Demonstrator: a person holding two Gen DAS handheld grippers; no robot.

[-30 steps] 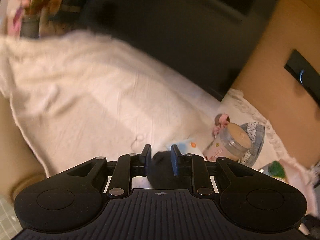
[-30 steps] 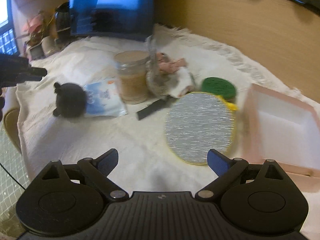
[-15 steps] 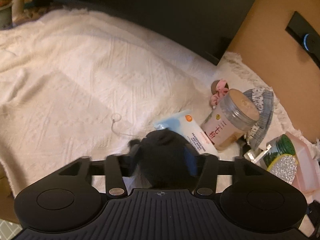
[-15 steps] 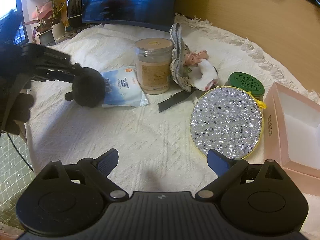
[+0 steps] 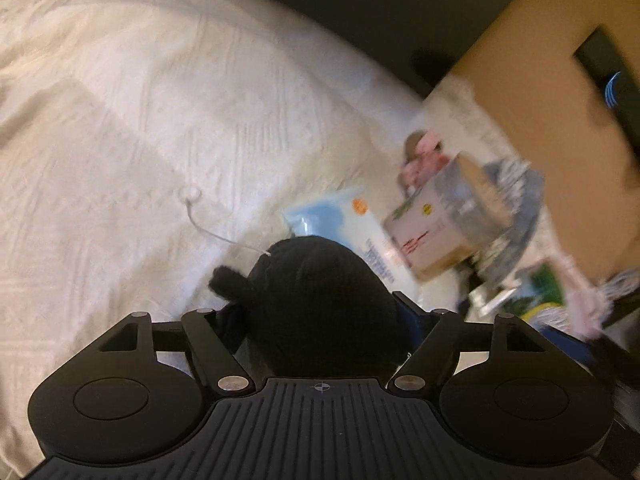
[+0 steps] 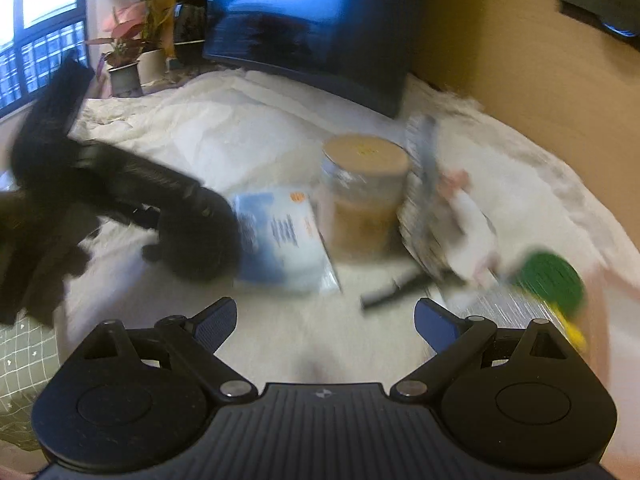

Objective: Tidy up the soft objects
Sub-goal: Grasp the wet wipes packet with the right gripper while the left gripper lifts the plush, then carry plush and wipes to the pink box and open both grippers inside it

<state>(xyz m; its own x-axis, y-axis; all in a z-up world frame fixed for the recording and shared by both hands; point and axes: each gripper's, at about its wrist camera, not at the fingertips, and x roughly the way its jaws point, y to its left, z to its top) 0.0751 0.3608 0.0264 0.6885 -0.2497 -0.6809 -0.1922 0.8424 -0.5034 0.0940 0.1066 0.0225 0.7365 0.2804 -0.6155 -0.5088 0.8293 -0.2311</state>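
Spread wider than half a second ago, with the black plush toy (image 5: 320,300) now filling the gap: left gripper (image 5: 320,316) at lower centre, jaws flanking the toy; grip not certain. Right gripper (image 6: 324,320) wide open, holding nothing. Blue-white packet (image 5: 352,224) and jar (image 5: 448,216) right of centre on white cloth (image 5: 160,120), blurred.
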